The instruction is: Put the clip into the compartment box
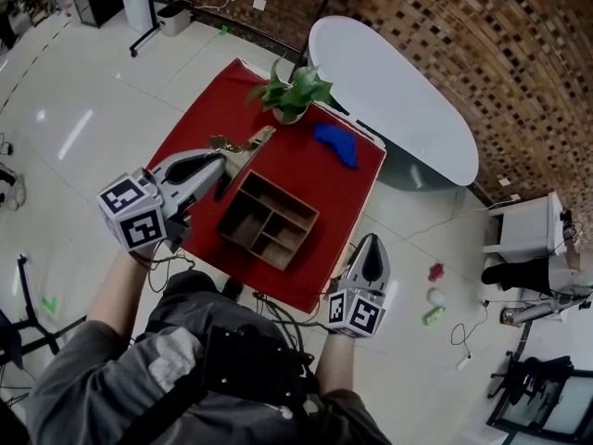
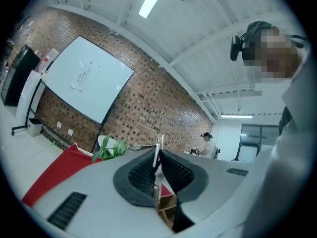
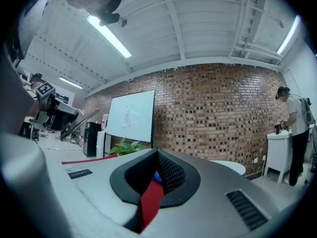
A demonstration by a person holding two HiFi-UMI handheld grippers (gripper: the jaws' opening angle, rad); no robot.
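Head view, obs. A: red desk [image 1: 320,179] carries a wooden compartment box [image 1: 269,221] at its middle, with a plant [image 1: 292,91] and a blue cloth [image 1: 335,145] toward the far edge. Where is the clip?

Obs. B: The clip [image 1: 243,146] is clear of the box, clamped in the jaws of the left gripper [image 1: 229,160] just beyond the box's far-left corner. It looks like thin flat metal, so probably light, stiff and slick. The grip on its flat faces seems right, since an edge hold might let it twist.

A: Arm pose?

B: The left forearm is stretched forward and its gripper points across the desk. The right gripper [image 1: 373,241] hangs at the near desk edge. Its jaws are closed together with nothing between them.
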